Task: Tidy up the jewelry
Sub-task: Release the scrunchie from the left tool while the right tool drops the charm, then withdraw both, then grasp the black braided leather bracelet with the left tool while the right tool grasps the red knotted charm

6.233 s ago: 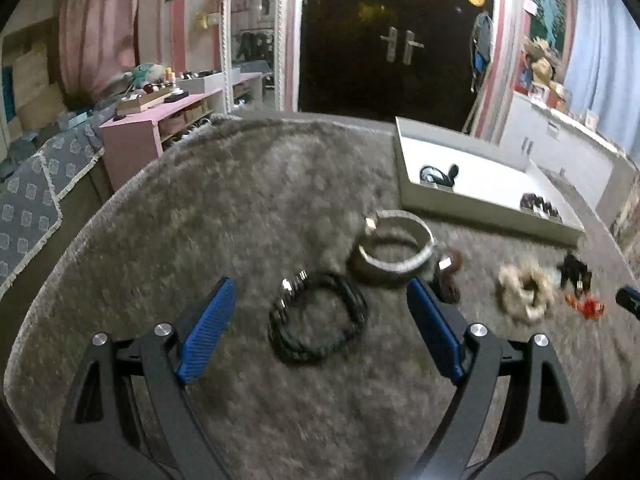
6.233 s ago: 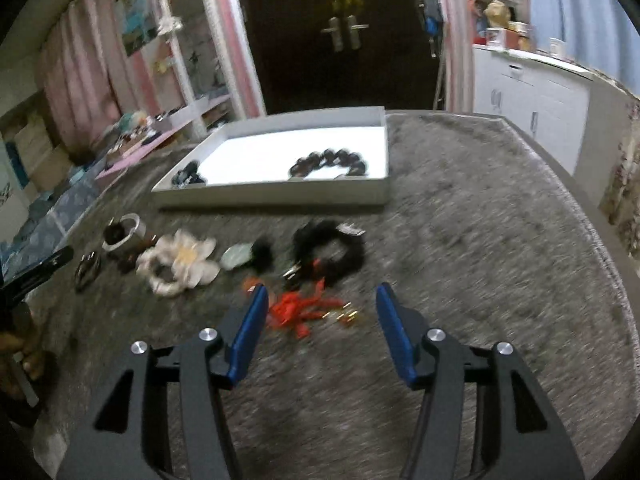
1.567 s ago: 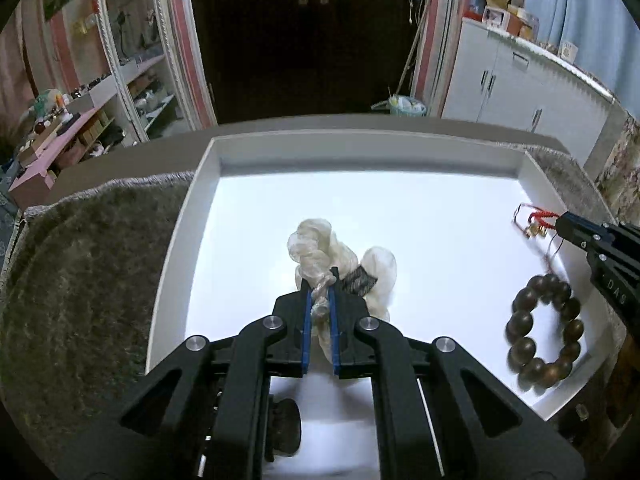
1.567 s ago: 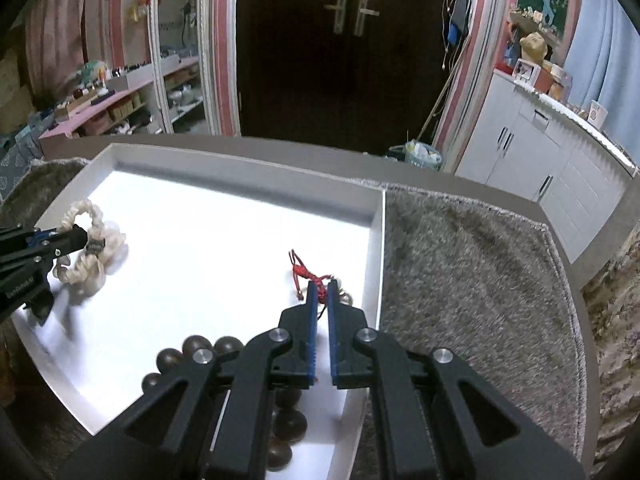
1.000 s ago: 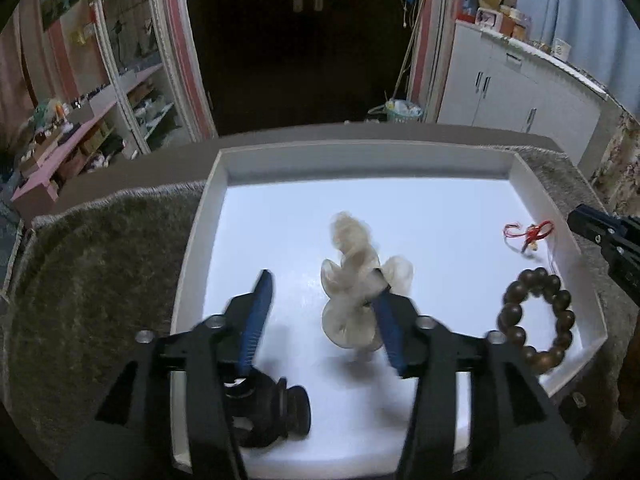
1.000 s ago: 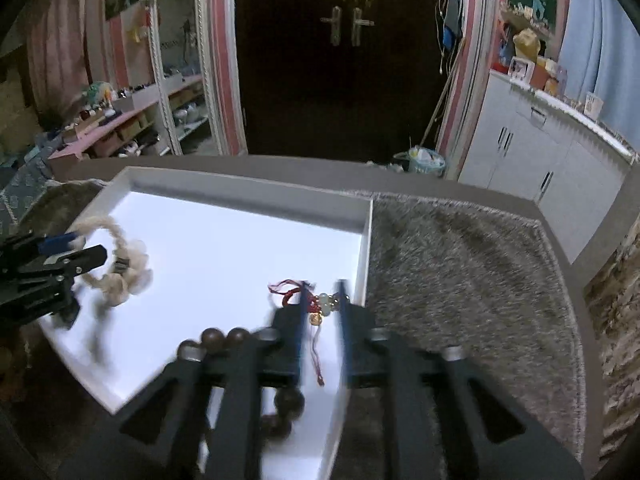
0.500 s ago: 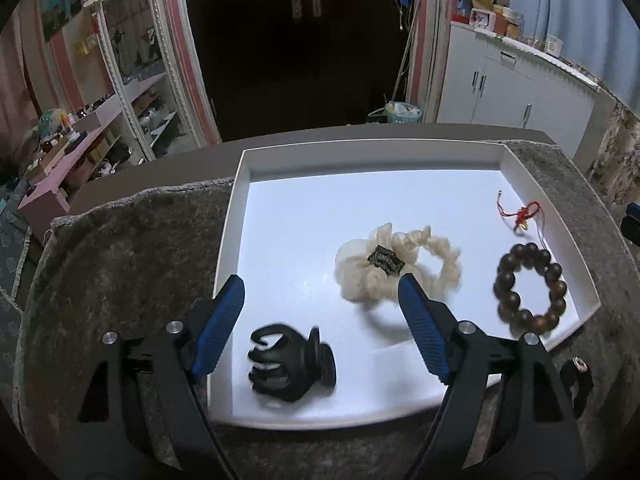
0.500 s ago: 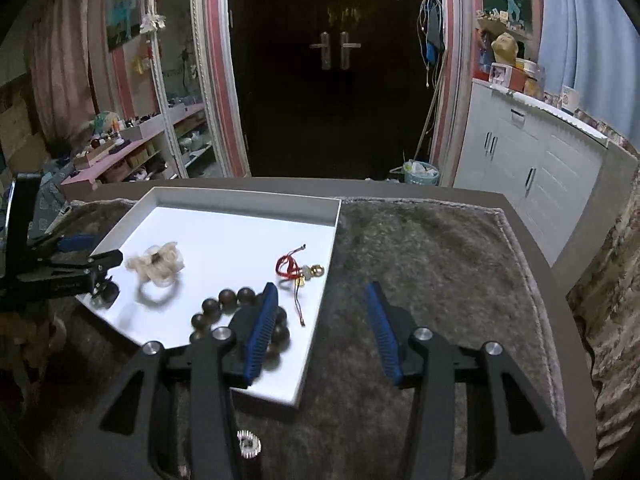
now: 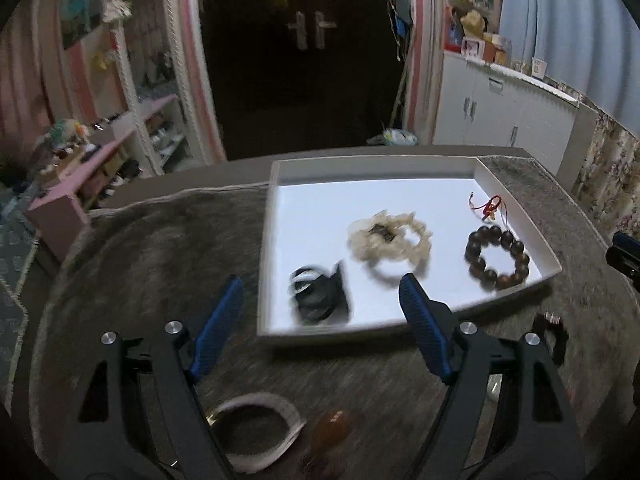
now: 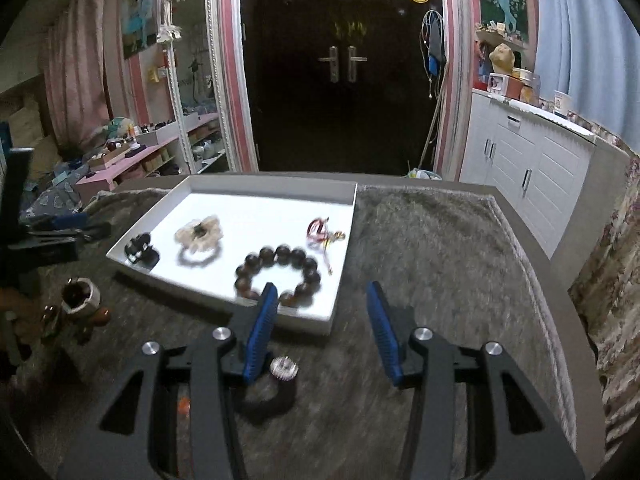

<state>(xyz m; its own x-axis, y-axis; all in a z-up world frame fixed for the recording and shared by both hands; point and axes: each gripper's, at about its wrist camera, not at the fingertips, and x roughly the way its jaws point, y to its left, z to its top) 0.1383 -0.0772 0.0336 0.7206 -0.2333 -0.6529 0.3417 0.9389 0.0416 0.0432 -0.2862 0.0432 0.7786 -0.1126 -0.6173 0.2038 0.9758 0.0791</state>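
Note:
A white tray (image 9: 360, 163) (image 10: 276, 184) on the grey rug holds a black claw clip (image 9: 316, 298) (image 10: 140, 254), a cream scrunchie (image 9: 388, 240) (image 10: 198, 234), a dark bead bracelet (image 9: 496, 260) (image 10: 280, 276) and a red string charm (image 9: 490, 205) (image 10: 320, 232). My left gripper (image 9: 320, 280) hangs open over the tray's near left corner, holding nothing. Over the tray's near right corner my right gripper (image 10: 321, 287) is open and empty too. On the rug lie a silver bangle (image 9: 256, 428) (image 10: 80, 296) and a black bracelet (image 10: 276, 388).
A brown piece (image 9: 332, 434) lies beside the bangle, and a small dark item (image 9: 550, 334) sits near the tray's right corner. The rug (image 10: 440, 260) is bare to the right of the tray. A dark door, pink shelves and white cabinets stand beyond the table.
Both grippers opened, left the scrunchie and the red charm in the tray, and drew back toward the near rug. The tray now looks smaller and farther away.

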